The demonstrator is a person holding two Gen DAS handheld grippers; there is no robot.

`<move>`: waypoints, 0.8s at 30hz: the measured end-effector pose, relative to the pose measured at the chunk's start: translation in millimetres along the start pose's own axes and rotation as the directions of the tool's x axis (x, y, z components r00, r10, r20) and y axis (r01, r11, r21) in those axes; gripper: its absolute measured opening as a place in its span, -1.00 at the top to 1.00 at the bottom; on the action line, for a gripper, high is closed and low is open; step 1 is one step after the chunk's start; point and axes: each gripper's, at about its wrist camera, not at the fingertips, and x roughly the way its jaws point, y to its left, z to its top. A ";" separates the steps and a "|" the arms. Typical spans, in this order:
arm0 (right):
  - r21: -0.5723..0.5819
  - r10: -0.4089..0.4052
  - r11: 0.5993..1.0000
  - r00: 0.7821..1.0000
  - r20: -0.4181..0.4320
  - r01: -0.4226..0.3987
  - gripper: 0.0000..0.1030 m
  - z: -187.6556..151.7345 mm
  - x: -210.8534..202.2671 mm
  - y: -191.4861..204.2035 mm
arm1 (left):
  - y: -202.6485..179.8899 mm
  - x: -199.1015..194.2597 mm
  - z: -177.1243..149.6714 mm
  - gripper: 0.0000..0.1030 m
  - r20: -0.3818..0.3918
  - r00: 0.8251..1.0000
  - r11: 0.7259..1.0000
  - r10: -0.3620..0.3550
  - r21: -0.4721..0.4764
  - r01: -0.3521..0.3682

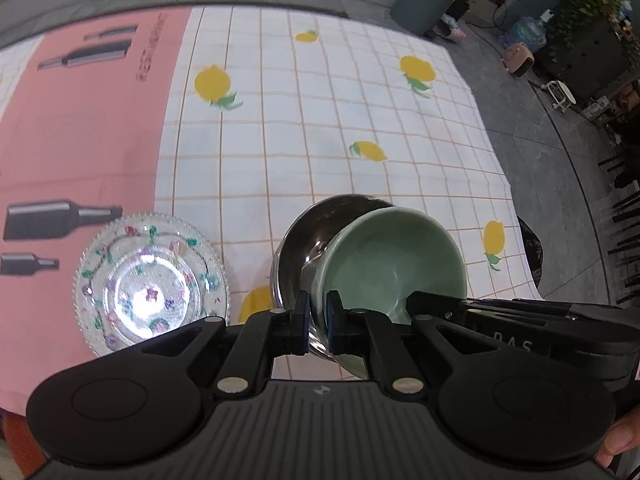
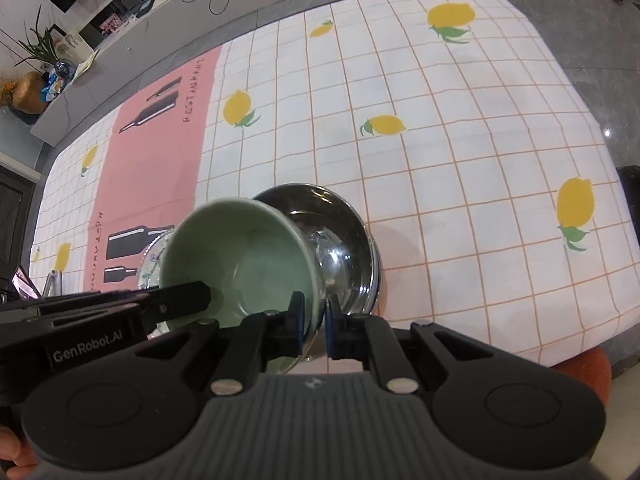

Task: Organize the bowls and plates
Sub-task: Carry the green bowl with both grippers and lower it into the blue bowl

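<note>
Bowls first: in our left wrist view, our left gripper [image 1: 318, 322] clamps the green bowl [image 1: 394, 264], tilted into the steel bowl [image 1: 310, 240], beside the glass plate [image 1: 150, 282]. In our right wrist view, our right gripper [image 2: 314, 326] pinches that green bowl's opposite rim.

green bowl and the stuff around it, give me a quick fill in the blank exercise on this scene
The green bowl is tilted over a ___ bowl.
Each gripper, left gripper and right gripper, is shut on the green bowl's ___.
The glass plate lies on the ___ part of the tablecloth.

Missing words: steel; rim; pink
</note>
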 end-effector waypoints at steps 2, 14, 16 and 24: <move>-0.003 -0.006 1.000 1.000 -0.012 0.006 0.85 3.8 5.1 -0.2 | 3.0 6.9 2.1 0.84 -0.022 1.000 1.000 -0.010 -0.015 0.010; -0.031 -0.015 0.999 0.997 -0.069 0.013 0.86 18.0 32.5 -12.1 | 8.1 37.2 8.2 0.82 -0.086 0.996 1.000 -0.013 -0.025 0.011; -0.033 -0.013 0.999 0.997 -0.082 0.010 0.86 18.8 37.7 -12.8 | 8.3 38.1 9.2 0.81 -0.087 0.996 1.000 -0.014 -0.018 0.013; -0.058 -0.034 0.998 0.995 -0.094 0.028 0.87 24.6 43.3 -12.1 | -2.0 42.1 14.2 0.76 -0.126 0.992 0.998 0.015 0.058 -0.008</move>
